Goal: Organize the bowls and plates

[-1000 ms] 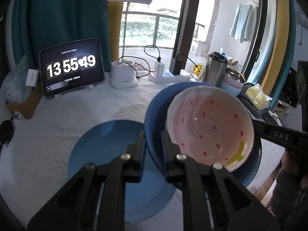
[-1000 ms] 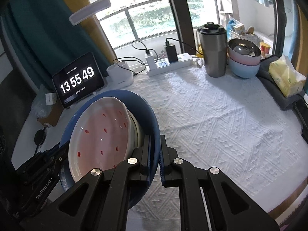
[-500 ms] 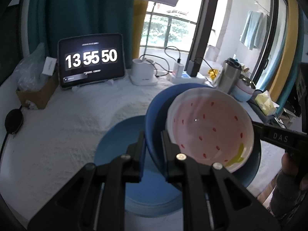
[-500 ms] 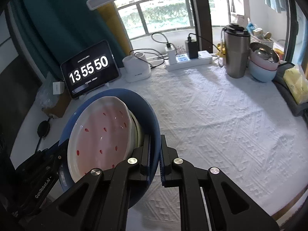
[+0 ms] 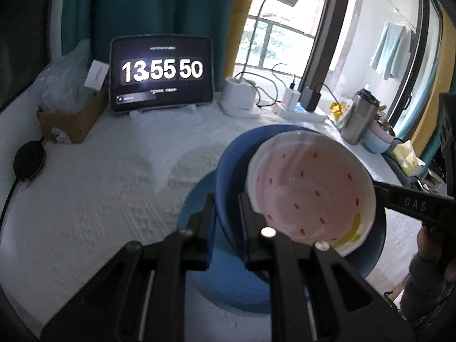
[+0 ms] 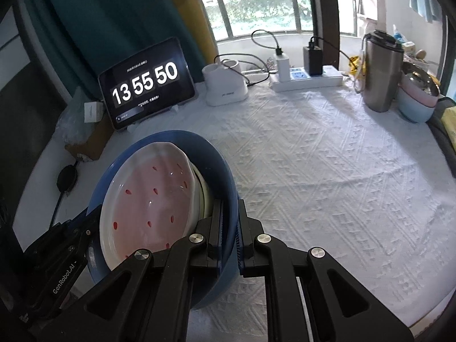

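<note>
Both hand-held grippers, left [image 5: 225, 216] and right [image 6: 228, 235], stay clamped on the blue bowl [image 5: 228, 176], now carried farther over the blue plate [image 5: 196, 199], ready for stacking.

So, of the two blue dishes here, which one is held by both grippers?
The deep blue bowl carrying the pink seed-spotted dish: the left gripper and right gripper each clamp its rim. The flat blue plate lies below it on the tablecloth, ungripped.
</note>
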### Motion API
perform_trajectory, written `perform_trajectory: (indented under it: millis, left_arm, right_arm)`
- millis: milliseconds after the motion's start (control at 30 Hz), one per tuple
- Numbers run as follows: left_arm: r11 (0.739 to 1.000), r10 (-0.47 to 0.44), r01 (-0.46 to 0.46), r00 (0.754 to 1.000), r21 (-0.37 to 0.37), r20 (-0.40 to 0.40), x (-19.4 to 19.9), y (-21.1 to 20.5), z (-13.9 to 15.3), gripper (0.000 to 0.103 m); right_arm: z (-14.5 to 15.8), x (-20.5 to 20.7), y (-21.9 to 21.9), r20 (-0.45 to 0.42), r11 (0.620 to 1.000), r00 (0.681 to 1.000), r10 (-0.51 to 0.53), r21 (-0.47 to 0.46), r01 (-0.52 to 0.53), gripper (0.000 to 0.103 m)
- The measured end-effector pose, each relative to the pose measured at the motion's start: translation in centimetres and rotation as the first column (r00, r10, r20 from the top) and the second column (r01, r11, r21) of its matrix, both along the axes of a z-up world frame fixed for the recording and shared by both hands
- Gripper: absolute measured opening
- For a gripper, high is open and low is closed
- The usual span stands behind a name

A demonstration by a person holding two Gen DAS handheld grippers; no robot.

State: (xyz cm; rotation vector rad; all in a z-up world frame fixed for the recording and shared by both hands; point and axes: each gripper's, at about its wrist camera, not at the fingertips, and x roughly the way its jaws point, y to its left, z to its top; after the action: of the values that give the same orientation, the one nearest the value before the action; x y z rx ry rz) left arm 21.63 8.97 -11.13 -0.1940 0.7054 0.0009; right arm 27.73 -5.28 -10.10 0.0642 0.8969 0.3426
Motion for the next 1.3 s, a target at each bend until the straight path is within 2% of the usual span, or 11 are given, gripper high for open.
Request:
perform_trajectory:
  millis: [400, 833, 967, 1233, 1300]
  left_arm:
    - [1.000, 0.030, -0.030, 1.000, -0.005, -0.011, 0.2, 1.9, -0.7, 0.013]
    - [1.000, 0.027, -0.027, 1.000, 0.007, -0.005, 0.1, 1.6, -0.5, 0.014]
    - [1.000, 0.022, -0.022, 1.000, 0.011, -0.007, 0.2, 1.3, -0.6, 0.014]
    - [0.999, 0.014, -0.014, 1.000, 0.047, -0.014, 0.2, 1.1, -0.5, 0.018]
    - [0.997, 0.023, -0.023, 1.000, 0.071, -0.003, -0.1, 0.9, -0.2, 0.021]
  right_arm:
    - [-1.0, 1.1, 2.3, -0.033, 1.000, 0.999, 0.026, -0.002, -0.026, 0.011]
    - [-1.2, 1.4, 2.1, -0.048, 1.000, 0.999, 0.023, 0.010, -0.023, 0.011]
    - [-1.1, 1.2, 2.0, -0.040, 1.000, 0.999, 0.019, -0.011, -0.020, 0.011]
    - [-1.0, 1.0, 2.0, -0.019, 0.998, 1.000, 0.024, -0.060, -0.025, 0.012]
    - [-1.0, 1.0, 1.9, -0.016, 0.998, 1.000, 0.021, -0.061, -0.022, 0.015]
